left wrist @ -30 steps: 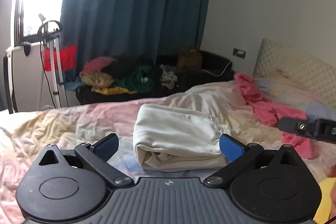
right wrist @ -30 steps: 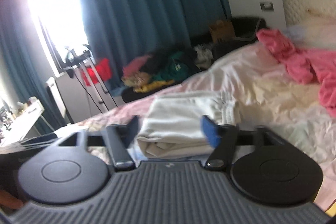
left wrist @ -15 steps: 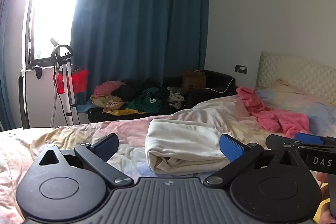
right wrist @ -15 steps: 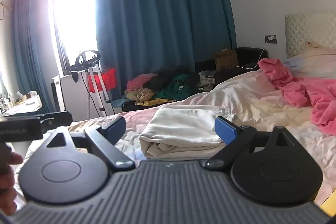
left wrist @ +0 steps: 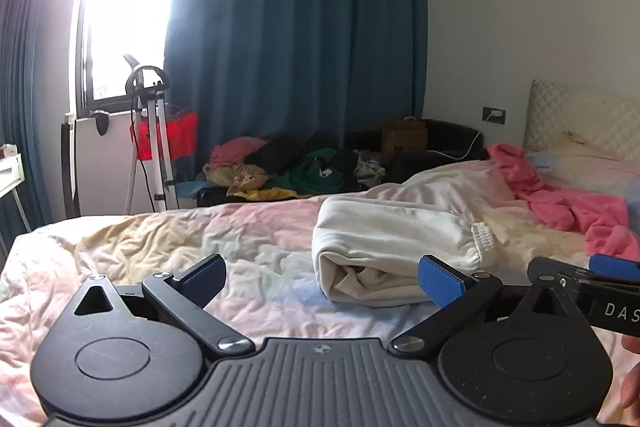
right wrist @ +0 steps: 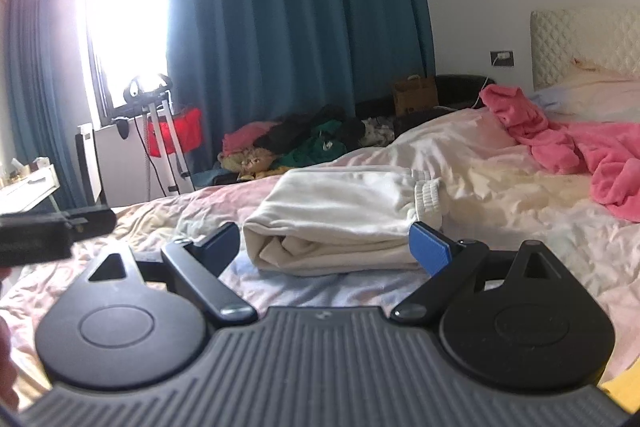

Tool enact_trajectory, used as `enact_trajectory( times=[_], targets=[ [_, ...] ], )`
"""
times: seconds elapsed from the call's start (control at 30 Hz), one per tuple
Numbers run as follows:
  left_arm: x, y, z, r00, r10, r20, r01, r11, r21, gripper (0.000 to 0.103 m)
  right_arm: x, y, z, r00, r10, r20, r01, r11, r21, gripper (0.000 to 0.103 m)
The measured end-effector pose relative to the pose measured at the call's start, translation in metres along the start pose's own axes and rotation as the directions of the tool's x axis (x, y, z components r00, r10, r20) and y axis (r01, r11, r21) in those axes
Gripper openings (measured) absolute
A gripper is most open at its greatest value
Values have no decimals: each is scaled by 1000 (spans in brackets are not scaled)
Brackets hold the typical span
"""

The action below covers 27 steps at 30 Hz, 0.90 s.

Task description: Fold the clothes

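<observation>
A cream-white garment [left wrist: 396, 247] lies folded in a thick bundle on the bed, its ribbed cuff [right wrist: 430, 197] sticking out on the right. My left gripper [left wrist: 320, 279] hovers open just in front of the bundle, nothing between its blue pads. My right gripper [right wrist: 326, 245] is open too, its pads to either side of the bundle's near edge [right wrist: 332, 259] in the image, holding nothing. The right gripper's body [left wrist: 588, 291] shows at the right edge of the left wrist view. The left gripper's body [right wrist: 52, 231] shows at the left edge of the right wrist view.
A pink garment [left wrist: 568, 203] sprawls on the bed near the quilted headboard [left wrist: 580, 119]. The rumpled pastel sheet [left wrist: 160, 247] covers the bed. Beyond it a dark sofa [left wrist: 440, 147] carries a heap of clothes [left wrist: 296, 167]. A tripod stand [left wrist: 148, 131] stands by the window.
Both grippers have pulled back and levelled out, so the room and window now fill more of each view. The folded bundle has stayed put. Both stay open.
</observation>
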State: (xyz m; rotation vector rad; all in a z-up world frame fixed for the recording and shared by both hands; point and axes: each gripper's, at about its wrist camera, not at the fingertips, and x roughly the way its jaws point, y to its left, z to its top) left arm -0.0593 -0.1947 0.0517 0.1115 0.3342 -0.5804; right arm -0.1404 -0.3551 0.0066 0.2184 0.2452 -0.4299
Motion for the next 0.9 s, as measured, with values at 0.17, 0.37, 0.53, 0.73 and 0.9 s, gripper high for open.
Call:
enact_trajectory(
  times=[0.17, 0.37, 0.53, 0.73, 0.9],
  targets=[
    [12, 2, -8, 1000, 0, -23, 0, 1000, -1, 103, 13, 10, -9, 999, -46, 0, 46, 999, -26, 93],
    [18, 2, -13, 999, -6, -44, 5, 1000, -17, 103, 17, 1, -11, 999, -42, -28, 42, 999, 16, 93],
    [20, -1, -14, 999, -5, -49, 5, 1000, -12, 103, 19, 1, -12, 998, -47, -45, 48, 999, 22, 93],
    [18, -3, -15, 999, -5, -46, 4, 1000, -12, 103, 20, 7, -13, 998, -48, -48, 48, 999, -7, 93],
    [16, -2, -15, 999, -10, -42, 10, 1000, -13, 103, 21, 8, -13, 997, -48, -56, 47, 999, -19, 93]
  ],
)
